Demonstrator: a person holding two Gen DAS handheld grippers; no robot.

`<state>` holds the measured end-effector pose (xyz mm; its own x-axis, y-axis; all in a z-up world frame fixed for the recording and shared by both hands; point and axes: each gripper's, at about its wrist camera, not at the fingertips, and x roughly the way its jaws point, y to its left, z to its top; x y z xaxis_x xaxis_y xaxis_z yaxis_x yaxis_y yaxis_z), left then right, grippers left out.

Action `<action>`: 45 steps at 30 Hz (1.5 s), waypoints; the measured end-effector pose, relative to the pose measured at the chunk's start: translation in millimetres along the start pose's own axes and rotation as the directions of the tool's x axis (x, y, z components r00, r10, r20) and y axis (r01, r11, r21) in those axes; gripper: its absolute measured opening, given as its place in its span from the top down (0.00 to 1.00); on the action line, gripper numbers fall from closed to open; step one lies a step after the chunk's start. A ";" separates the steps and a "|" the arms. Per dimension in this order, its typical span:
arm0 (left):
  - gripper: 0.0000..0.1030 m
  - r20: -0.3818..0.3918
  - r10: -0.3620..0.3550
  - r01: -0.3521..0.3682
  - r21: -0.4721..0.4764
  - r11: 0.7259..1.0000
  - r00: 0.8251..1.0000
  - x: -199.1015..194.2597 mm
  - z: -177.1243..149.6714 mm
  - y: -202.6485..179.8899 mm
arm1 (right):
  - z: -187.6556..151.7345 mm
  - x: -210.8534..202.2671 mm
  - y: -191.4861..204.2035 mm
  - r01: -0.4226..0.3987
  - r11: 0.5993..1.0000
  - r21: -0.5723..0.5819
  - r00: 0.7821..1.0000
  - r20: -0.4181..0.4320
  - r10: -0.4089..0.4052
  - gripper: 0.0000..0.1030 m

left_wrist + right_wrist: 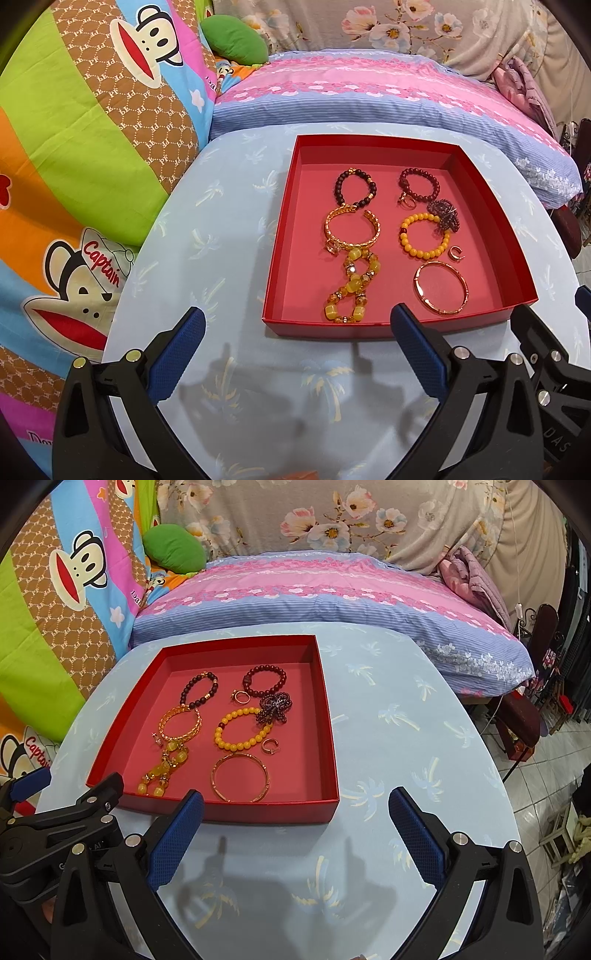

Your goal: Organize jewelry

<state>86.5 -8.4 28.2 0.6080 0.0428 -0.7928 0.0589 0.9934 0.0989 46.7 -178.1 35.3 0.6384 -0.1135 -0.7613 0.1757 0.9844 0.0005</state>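
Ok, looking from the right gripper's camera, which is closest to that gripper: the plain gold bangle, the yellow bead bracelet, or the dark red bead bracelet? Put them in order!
1. The plain gold bangle, at the near edge of the red box.
2. The yellow bead bracelet, mid-box.
3. The dark red bead bracelet, near the far wall.

The right gripper is open and empty.

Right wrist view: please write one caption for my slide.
Open right tool before a red tray of bracelets and rings.
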 end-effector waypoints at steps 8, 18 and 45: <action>0.07 0.001 0.001 -0.001 0.000 1.000 1.000 -1.0 0.0 1.1 | -0.6 -1.3 -0.7 0.001 1.000 -0.001 1.000 0.000 -0.001 0.06; 0.07 0.003 0.004 -0.004 -0.001 1.000 1.000 -1.9 0.7 2.6 | -0.6 -1.5 -0.9 0.000 1.000 0.000 1.000 0.000 0.000 0.06; 0.07 0.003 0.017 -0.017 -0.005 1.000 1.000 0.7 1.7 2.2 | -0.7 -1.3 0.4 0.004 1.000 -0.002 1.000 -0.005 -0.004 0.06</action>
<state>88.4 -6.4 28.8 0.6116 0.0593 -0.7889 0.0443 0.9931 0.1089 45.4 -177.4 35.9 0.6341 -0.1171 -0.7643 0.1770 0.9842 -0.0039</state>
